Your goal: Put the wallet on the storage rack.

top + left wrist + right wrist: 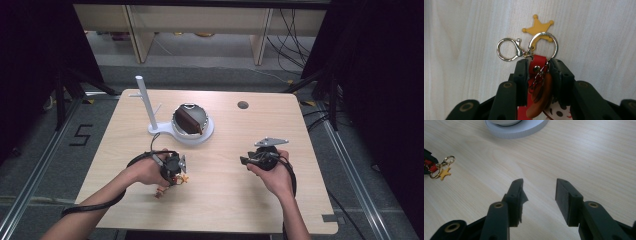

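Observation:
A keychain (537, 75) with a red strap, a brown charm and a cartoon figure sits between the jaws of my left gripper (538, 63), which is shut on it just above the table. Its split ring (543, 42) and lobster clasp (509, 49) stick out past the jaws, over a yellow star charm (537, 26) on the wood. In the high view the left gripper (175, 167) is at the table's front left with the keychain (172, 182) beneath it. My right gripper (250, 160) hovers open at the front right, jaws (539, 195) apart over bare wood, pointing toward the keychain (439, 168).
A white stand (192, 132) with a round base, an upright post (145, 102) and a metal-rimmed bowl holding a dark brown object (189, 120) stands at the table's back middle. Its base edge (519, 127) lies ahead of the right gripper. A cable hole (243, 105) is at the back right.

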A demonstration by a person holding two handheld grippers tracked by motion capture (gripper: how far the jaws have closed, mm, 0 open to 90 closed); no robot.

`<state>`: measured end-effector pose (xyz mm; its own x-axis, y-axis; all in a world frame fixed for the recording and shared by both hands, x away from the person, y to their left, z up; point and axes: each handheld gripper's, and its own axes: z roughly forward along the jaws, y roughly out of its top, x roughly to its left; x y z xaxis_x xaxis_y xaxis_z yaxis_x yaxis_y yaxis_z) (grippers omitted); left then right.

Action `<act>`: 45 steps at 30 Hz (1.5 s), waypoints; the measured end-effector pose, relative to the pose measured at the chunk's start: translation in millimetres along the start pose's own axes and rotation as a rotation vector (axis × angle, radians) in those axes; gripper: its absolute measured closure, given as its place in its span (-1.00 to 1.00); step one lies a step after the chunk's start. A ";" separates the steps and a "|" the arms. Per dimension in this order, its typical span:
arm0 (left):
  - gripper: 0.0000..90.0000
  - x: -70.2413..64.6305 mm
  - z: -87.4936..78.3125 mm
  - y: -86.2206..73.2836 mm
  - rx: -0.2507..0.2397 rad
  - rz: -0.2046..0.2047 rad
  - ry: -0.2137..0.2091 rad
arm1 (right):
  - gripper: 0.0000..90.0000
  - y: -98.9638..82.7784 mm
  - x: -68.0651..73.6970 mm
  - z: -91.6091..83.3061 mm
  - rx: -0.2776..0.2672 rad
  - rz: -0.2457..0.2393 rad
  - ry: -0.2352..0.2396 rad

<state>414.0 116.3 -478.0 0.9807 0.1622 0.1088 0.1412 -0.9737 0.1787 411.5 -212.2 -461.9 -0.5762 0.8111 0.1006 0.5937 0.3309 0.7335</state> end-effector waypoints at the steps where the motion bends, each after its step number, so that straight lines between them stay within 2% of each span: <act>1: 0.53 -0.8 -0.1 -0.6 -0.006 0.003 0.005 | 0.30 -0.1 -0.1 0.5 -0.004 0.007 0.006; 4: 0.56 -1.7 -0.6 -3.3 -0.028 0.012 0.008 | 0.30 -0.1 -0.2 0.3 -0.004 0.004 0.006; 6: 0.58 -3.0 -1.7 -5.0 -0.040 0.013 0.004 | 0.30 0.5 0.6 -0.3 0.001 0.020 0.006; 8: 0.77 -3.0 -4.5 -6.5 -0.060 0.006 -0.012 | 0.30 0.8 0.5 -1.0 0.004 0.017 0.002; 12: 0.78 -3.6 -4.1 -7.7 -0.061 0.014 -0.006 | 0.29 0.8 0.7 -0.5 0.007 0.019 0.006; 13: 0.78 -3.3 -4.3 -7.7 -0.062 0.018 -0.003 | 0.28 0.2 -0.2 0.5 -0.001 0.004 0.002; 15: 0.78 -3.6 -4.4 -8.4 -0.065 0.016 -0.001 | 0.28 0.1 -0.2 0.5 -0.002 0.003 0.001; 18: 0.78 -3.8 -4.9 -10.9 -0.084 0.000 0.002 | 0.27 0.1 -0.5 0.6 -0.002 0.003 0.000; 19: 0.78 -3.7 -5.4 -12.5 -0.100 -0.013 0.002 | 0.27 0.5 0.1 -0.2 0.006 0.015 0.004; 22: 0.79 -3.7 -6.9 -16.4 -0.132 -0.027 0.007 | 0.27 0.3 -0.3 0.2 0.006 0.014 0.003; 23: 0.78 -4.8 -7.6 -18.2 -0.143 -0.050 -0.004 | 0.26 0.2 -0.3 0.4 0.007 0.013 0.003; 26: 0.78 -5.0 -9.1 -22.8 -0.163 -0.056 -0.007 | 0.26 0.2 0.1 0.0 0.011 0.011 -0.003; 30: 0.78 -4.8 -11.1 -26.2 -0.184 -0.048 0.009 | 0.26 -0.4 0.3 1.5 0.010 0.001 -0.002; 32: 0.78 -4.7 -14.0 -27.7 -0.197 -0.049 0.018 | 0.26 0.0 2.5 0.9 0.021 0.029 0.007; 35: 0.78 -4.0 -18.7 -30.5 -0.222 -0.060 0.034 | 0.26 0.1 1.4 1.2 0.018 0.021 0.006; 36: 0.79 -3.6 -20.6 -31.6 -0.232 -0.061 0.040 | 0.26 -0.1 3.3 0.6 0.025 0.043 0.006; 37: 0.79 -3.5 -22.2 -32.6 -0.244 -0.067 0.046 | 0.26 -0.1 2.7 0.8 0.022 0.033 0.006; 38: 0.79 -4.2 -23.6 -33.9 -0.270 -0.096 0.047 | 0.26 -0.4 -0.3 1.7 0.011 -0.003 0.000; 40: 0.79 -2.4 -29.5 -37.3 -0.298 -0.106 0.064 | 0.26 -0.5 0.0 1.6 0.008 0.002 0.002; 41: 0.79 -3.0 -31.4 -39.4 -0.337 -0.142 0.070 | 0.26 -0.5 -0.1 1.4 0.008 0.001 0.000; 43: 0.79 -0.2 -37.7 -43.7 -0.349 -0.136 0.093 | 0.25 -0.2 -0.2 0.9 0.011 -0.006 -0.004; 44: 0.79 -0.7 -39.1 -45.8 -0.382 -0.164 0.102 | 0.25 -0.1 -0.1 0.9 0.011 -0.005 -0.004; 45: 0.79 0.7 -42.6 -48.4 -0.393 -0.164 0.118 | 0.25 -0.3 0.1 1.3 0.005 -0.006 -0.008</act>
<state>402.2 170.3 -444.9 0.9242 0.3490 0.1547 0.2096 -0.8026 0.5585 412.0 -211.6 -463.0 -0.5750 0.8131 0.0909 0.5932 0.3378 0.7308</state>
